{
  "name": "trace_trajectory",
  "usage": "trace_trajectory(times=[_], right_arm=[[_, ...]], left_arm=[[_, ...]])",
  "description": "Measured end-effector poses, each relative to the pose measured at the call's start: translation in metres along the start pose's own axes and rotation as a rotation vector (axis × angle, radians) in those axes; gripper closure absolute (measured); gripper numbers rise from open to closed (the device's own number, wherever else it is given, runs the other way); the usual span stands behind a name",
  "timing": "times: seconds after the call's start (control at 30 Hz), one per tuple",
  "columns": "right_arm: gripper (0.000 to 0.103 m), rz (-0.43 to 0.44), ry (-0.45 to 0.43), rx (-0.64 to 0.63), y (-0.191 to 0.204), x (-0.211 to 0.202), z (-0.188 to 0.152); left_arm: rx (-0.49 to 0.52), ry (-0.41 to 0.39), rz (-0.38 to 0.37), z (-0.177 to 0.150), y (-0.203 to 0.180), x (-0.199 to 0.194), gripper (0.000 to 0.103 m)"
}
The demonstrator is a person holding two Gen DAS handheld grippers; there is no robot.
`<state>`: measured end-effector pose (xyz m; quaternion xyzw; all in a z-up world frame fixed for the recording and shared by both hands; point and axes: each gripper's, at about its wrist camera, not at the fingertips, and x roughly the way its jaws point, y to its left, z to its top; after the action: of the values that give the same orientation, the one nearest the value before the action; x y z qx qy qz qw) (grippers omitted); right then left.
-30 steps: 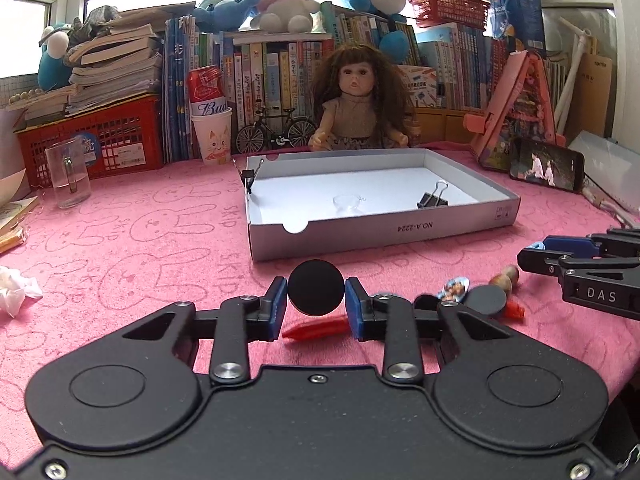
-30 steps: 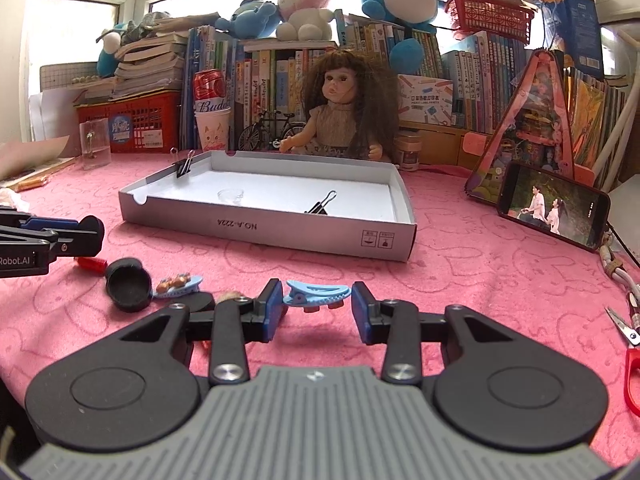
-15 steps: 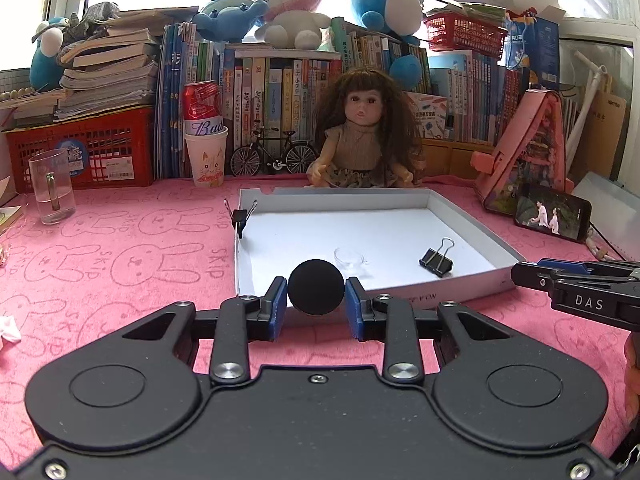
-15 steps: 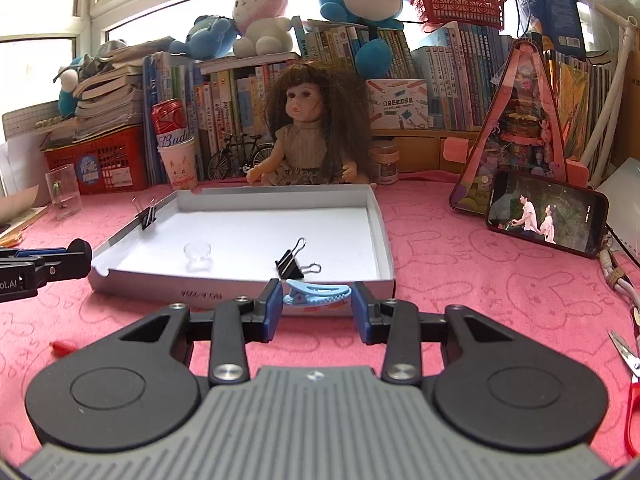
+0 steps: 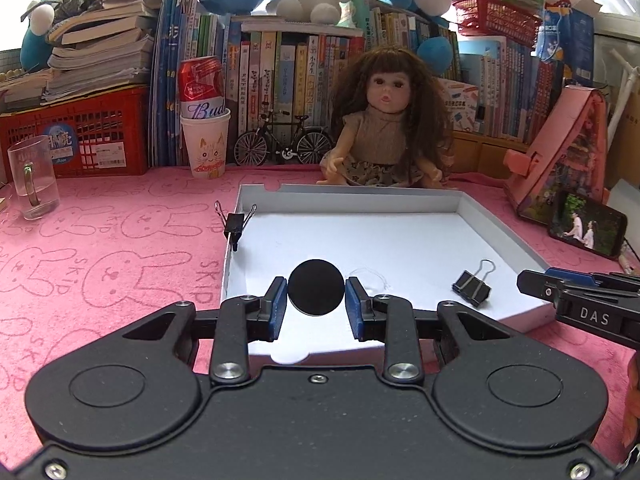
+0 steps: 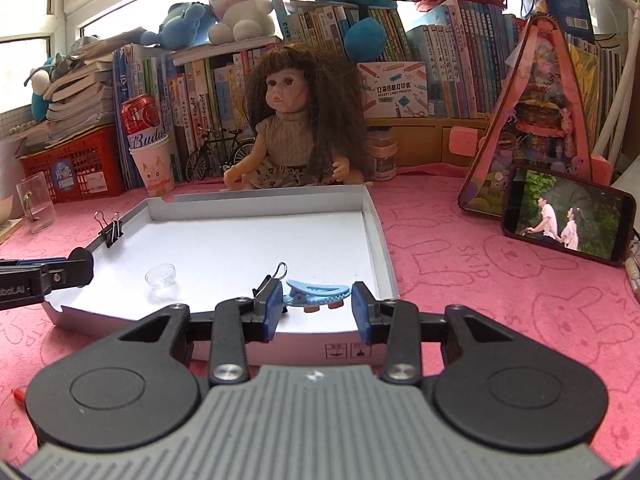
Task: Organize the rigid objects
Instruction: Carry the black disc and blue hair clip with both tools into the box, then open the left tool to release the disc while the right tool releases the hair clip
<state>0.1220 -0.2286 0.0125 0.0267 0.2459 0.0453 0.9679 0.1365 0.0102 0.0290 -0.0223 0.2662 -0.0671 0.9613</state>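
Black disc: a round black disc [image 5: 316,287] is pinched between the blue pads of the left gripper [image 5: 316,300] and is held above the near edge of the white tray [image 5: 496,220].
Blue hair clip: a blue hair clip [image 6: 318,292] is clamped lengthwise in the right gripper [image 6: 318,304] and is held over the tray's near right corner.
Left jaws: they are drawn in close and pressed on the disc's two sides.
Right jaws: they are set partly apart and closed on the ends of the clip.
Tray: a loose binder clip [image 5: 472,286] and a small clear cup [image 6: 161,275] are seen on its floor; a second binder clip [image 5: 235,222] is fastened to its left wall.
Desk: it is covered by a pink cloth [image 5: 100,248] printed with rabbits.
Room: a doll [image 5: 390,120], a phone [image 6: 568,216], books and plush toys are seen behind the tray.
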Motion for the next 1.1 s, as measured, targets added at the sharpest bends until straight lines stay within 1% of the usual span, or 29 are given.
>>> trace_trajectory(times=[0.17, 0.3, 0.53, 0.8, 0.87, 0.97, 1.0, 1.03, 1.1], right_arm=[[0.060, -0.001, 0.033, -0.012, 0.003, 0.018, 0.003], [0.060, 0.007, 0.060, 0.012, 0.001, 0.029, 0.005], [0.060, 0.013, 0.080, 0.025, 0.000, 0.039, 0.010], [0.059, 0.027, 0.109, 0.051, -0.002, 0.046, 0.016], [0.055, 0.034, 0.113, 0.066, -0.003, 0.047, 0.016], [0.054, 0.035, 0.114, 0.077, -0.005, 0.047, 0.015], [0.047, 0.036, 0.115, 0.081, -0.006, 0.046, 0.015], [0.043, 0.037, 0.116, 0.087, -0.006, 0.046, 0.015], [0.042, 0.040, 0.115, 0.090, -0.006, 0.045, 0.015]], left_arm=[[-0.010, 0.039, 0.013, 0.003, -0.001, 0.024, 0.074], [-0.021, 0.059, 0.016, 0.003, 0.001, 0.036, 0.074], [-0.007, 0.087, 0.019, 0.003, -0.003, 0.048, 0.074], [-0.002, 0.115, 0.000, 0.005, -0.005, 0.055, 0.074], [-0.004, 0.118, -0.002, 0.005, -0.005, 0.057, 0.074], [-0.005, 0.120, -0.008, 0.004, -0.006, 0.057, 0.073], [-0.006, 0.120, -0.010, 0.004, -0.005, 0.056, 0.073], [-0.007, 0.119, -0.012, 0.004, -0.005, 0.056, 0.073], [-0.005, 0.118, -0.015, 0.004, -0.006, 0.055, 0.071]])
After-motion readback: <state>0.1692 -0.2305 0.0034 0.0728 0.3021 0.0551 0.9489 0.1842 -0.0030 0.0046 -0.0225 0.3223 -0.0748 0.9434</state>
